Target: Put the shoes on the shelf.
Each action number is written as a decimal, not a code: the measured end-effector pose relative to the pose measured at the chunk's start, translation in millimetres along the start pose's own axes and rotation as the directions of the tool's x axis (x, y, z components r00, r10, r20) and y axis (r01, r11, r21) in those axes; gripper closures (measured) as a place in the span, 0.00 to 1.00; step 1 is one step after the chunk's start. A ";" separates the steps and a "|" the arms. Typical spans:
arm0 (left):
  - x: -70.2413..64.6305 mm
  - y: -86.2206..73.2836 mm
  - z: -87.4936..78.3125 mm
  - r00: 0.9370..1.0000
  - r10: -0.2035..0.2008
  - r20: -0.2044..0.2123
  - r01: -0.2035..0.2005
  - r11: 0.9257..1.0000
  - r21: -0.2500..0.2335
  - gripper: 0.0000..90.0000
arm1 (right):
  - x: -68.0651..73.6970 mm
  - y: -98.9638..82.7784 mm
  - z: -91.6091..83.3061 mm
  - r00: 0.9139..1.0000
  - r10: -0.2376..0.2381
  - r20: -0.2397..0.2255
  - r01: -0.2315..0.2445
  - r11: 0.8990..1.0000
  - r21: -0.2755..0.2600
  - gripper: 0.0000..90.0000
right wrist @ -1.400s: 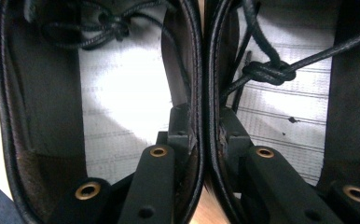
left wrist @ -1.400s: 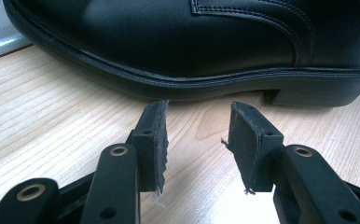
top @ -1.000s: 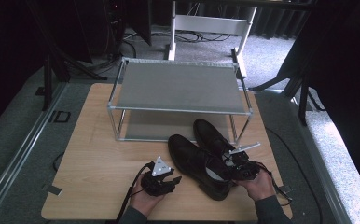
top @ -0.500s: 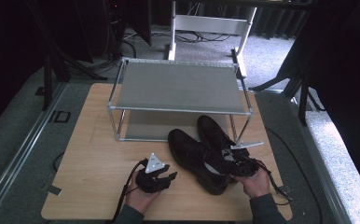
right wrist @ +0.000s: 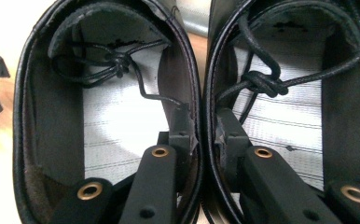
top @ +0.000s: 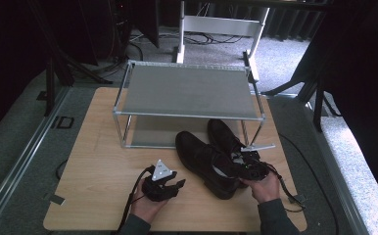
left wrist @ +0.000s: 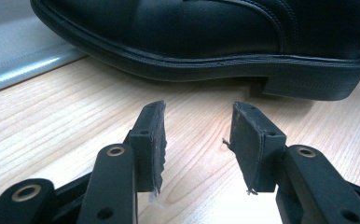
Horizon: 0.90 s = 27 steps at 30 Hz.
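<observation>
A: Status of table [top: 94, 161] and rack [top: 187, 90]?
B: Wooden table, level. Two-tier metal rack standing at the far half

A: Position of shoes?
B: Left shoe [top: 204, 161] and right shoe [top: 224, 134] side by side on the table, just in front of the rack, toes toward its lower shelf, heels toward the person

A: Right gripper [right wrist: 201, 133]?
B: Clamped shut on the two adjoining inner walls of the shoes, one jaw inside each shoe opening

A: Left gripper [left wrist: 197, 140]?
B: Resting low near the table's front edge, just beside the left shoe, aimed at its side near the heel. Jaws wide apart, just opened a little further, nothing between them
</observation>
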<state>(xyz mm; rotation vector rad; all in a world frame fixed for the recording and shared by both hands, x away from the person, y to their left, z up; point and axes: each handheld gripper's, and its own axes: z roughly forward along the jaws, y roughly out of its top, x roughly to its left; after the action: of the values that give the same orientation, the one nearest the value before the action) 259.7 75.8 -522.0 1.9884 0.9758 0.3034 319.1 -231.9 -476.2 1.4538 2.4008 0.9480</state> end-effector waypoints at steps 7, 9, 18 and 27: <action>1.9 4.9 -0.3 1.000 0.000 -0.006 0.000 1.000 -0.009 0.61 | 4.0 10.7 5.8 1.000 0.006 0.024 -0.006 1.000 -0.015 0.89; 1.6 7.2 0.9 1.000 0.005 -0.007 -0.005 1.000 -0.010 0.61 | 3.3 12.2 7.3 1.000 0.018 0.022 -0.017 1.000 -0.022 0.89; 0.1 13.1 7.8 1.000 0.011 -0.019 -0.011 1.000 0.002 0.59 | 10.3 24.4 13.1 0.997 0.004 0.073 -0.001 0.999 -0.039 0.88; 0.0 24.8 17.2 0.999 -0.012 -0.045 0.013 1.000 0.009 0.73 | 12.7 33.8 19.4 0.997 0.038 0.061 -0.035 0.997 -0.065 0.88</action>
<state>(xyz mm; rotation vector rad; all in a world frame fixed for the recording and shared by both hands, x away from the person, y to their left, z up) 281.9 57.8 -512.3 1.9909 1.0195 0.3388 346.2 -202.1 -468.9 1.4867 2.2865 0.9641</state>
